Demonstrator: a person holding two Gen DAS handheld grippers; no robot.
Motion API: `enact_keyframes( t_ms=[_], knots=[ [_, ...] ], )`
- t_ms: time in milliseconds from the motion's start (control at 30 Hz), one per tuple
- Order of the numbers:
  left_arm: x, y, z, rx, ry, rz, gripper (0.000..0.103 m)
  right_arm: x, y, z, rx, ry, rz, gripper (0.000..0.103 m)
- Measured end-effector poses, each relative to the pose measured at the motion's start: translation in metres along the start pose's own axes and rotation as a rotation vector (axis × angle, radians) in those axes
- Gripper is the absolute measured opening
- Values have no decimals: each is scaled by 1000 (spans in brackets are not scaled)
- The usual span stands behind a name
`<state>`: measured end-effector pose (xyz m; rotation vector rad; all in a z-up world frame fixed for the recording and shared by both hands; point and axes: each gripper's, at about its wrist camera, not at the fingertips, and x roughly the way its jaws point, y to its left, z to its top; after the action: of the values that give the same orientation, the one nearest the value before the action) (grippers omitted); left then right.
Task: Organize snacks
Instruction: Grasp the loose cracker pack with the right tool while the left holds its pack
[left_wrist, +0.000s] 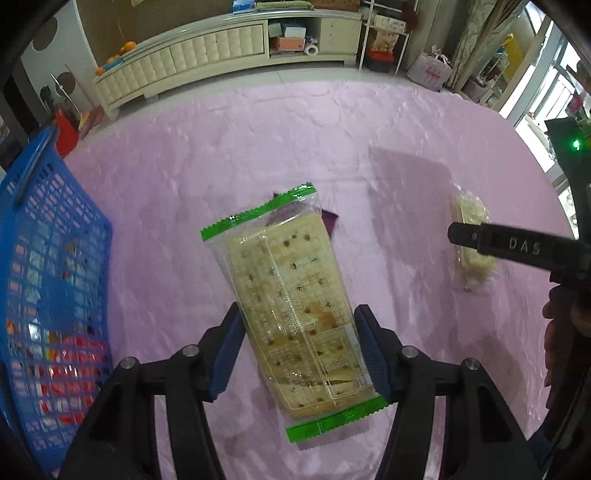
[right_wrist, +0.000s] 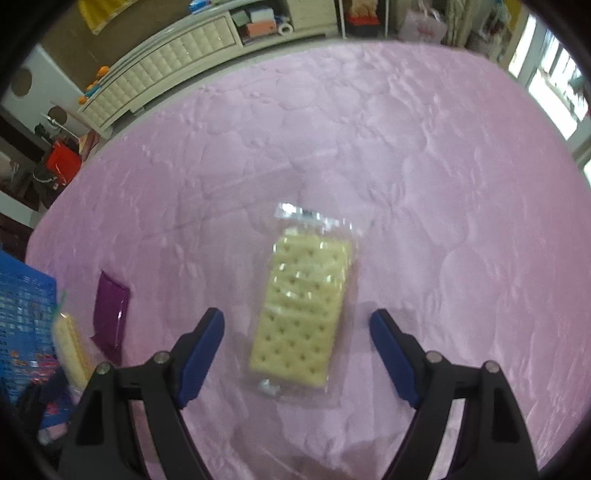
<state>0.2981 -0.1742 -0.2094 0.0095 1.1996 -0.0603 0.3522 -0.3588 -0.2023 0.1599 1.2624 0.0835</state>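
A green-edged cracker pack (left_wrist: 295, 310) sits clamped in my left gripper (left_wrist: 299, 347), raised, I think, above the pink bedspread (left_wrist: 221, 155). To land it cleanly I should swing left over the blue basket (left_wrist: 48, 266) rim. My right gripper (right_wrist: 297, 354) hangs spread around a clear cracker pack (right_wrist: 303, 310) mid-bedspread, open cloth beyond.

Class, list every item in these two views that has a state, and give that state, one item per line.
left claw: shut on the green-edged cracker pack
green-edged cracker pack: sealed, held above the cloth
right claw: open, fingers either side of the clear cracker pack, not touching
clear cracker pack: sealed, lying flat on the pink cloth
purple packet: lying flat
blue basket: already holds packets
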Motion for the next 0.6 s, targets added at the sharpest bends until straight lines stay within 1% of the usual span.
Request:
enact_keyframes(
  t_ms=[67, 133, 233, 267, 300, 367, 467, 600],
  knots=[
    [0, 2, 0, 3, -10, 6, 57, 1, 3, 4, -10, -5, -11, 85],
    [5, 5, 1, -3, -5, 4, 57, 3, 5, 6, -23, -1, -28, 83],
    [0, 6, -3, 4, 11, -15, 57, 5, 17, 8, -79, 0, -104, 69],
    [0, 13, -10, 9, 9, -18, 57, 6, 23, 8, -105, -4, -125, 54],
    [-2, 13, -13, 13, 6, -24, 57, 6, 27, 7, -134, -7, -129, 52],
    [-11, 19, -20, 10, 0, -32, 57, 5, 32, 2, -160, 4, -102, 51],
    [-22, 23, -29, 8, -15, -46, 57, 0, 36, -12, -167, 13, -43, 51],
    [-39, 31, -31, -12, -37, -56, 57, -17, 48, -37, -207, -8, -7, 51]
  ],
)
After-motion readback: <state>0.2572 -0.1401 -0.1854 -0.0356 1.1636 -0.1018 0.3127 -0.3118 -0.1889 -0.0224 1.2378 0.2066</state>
